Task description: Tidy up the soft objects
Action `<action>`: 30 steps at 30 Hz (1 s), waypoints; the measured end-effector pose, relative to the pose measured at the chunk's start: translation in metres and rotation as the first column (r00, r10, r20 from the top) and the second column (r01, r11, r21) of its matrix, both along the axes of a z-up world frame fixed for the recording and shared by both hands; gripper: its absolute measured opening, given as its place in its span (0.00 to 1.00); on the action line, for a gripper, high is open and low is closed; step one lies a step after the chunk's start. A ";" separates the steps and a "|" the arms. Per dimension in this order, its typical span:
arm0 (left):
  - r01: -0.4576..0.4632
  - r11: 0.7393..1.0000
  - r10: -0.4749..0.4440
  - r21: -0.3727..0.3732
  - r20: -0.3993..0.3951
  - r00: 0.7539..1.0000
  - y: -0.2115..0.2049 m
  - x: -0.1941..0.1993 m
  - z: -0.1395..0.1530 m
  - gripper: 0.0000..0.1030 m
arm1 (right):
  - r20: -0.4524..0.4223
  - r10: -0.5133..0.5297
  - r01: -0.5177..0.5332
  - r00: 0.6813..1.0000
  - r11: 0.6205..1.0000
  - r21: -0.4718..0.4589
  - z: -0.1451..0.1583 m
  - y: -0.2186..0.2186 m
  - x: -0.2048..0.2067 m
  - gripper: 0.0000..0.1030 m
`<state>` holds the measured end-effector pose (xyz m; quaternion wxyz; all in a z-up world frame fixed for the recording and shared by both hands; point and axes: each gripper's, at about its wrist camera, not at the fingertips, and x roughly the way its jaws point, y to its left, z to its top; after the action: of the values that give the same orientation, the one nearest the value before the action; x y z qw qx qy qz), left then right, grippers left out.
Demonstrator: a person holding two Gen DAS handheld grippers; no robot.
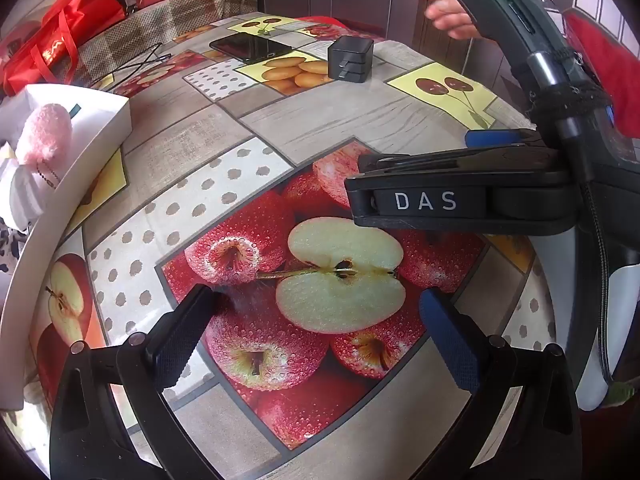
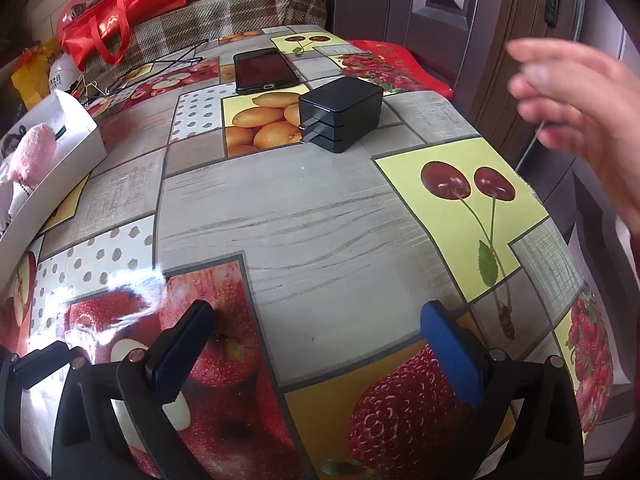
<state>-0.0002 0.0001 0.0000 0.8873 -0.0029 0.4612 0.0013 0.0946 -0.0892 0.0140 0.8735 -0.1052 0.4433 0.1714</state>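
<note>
On the round table, whose cloth is printed with apples, oranges, cherries and strawberries, both grippers hang over bare print with nothing between their fingers. Seen from its own wrist camera, the left gripper has its jaws spread wide above a halved apple in the pattern, one finger black and the other faced with a blue pad. Just right of it and slightly farther along the table, the right gripper shows in the same view as a black body lettered "DAS", with a blue-tipped finger behind it. From the right wrist camera that gripper's jaws also gape fully, above grey wood-grain print, empty. At the left edge of the table sits a white box with its open top showing a pink fluffy soft toy lying inside, over something white that I cannot make out clearly. Toward the far side lie a black phone and, nearer, a black charger plug, close together but not touching. A bare hand, blurred, is raised off the table's right edge. Beyond the table, a red bag rests on a checked cloth.
</note>
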 end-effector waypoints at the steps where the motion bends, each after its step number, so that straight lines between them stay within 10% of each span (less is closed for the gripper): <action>1: 0.000 1.000 0.000 0.000 0.000 1.000 0.000 0.000 0.000 1.00 | 0.000 0.000 0.000 1.000 1.000 0.000 0.000 0.000 0.000 1.00; 30: 0.033 0.999 -0.032 0.008 -0.032 0.999 -0.004 -0.012 0.005 1.00 | 0.000 0.036 -0.036 0.999 0.999 0.001 -0.004 0.012 0.008 1.00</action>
<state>-0.0117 -0.0039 0.0050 0.8796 0.0086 0.4755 -0.0111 0.1028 -0.0769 0.0100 0.8703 -0.1128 0.4413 0.1872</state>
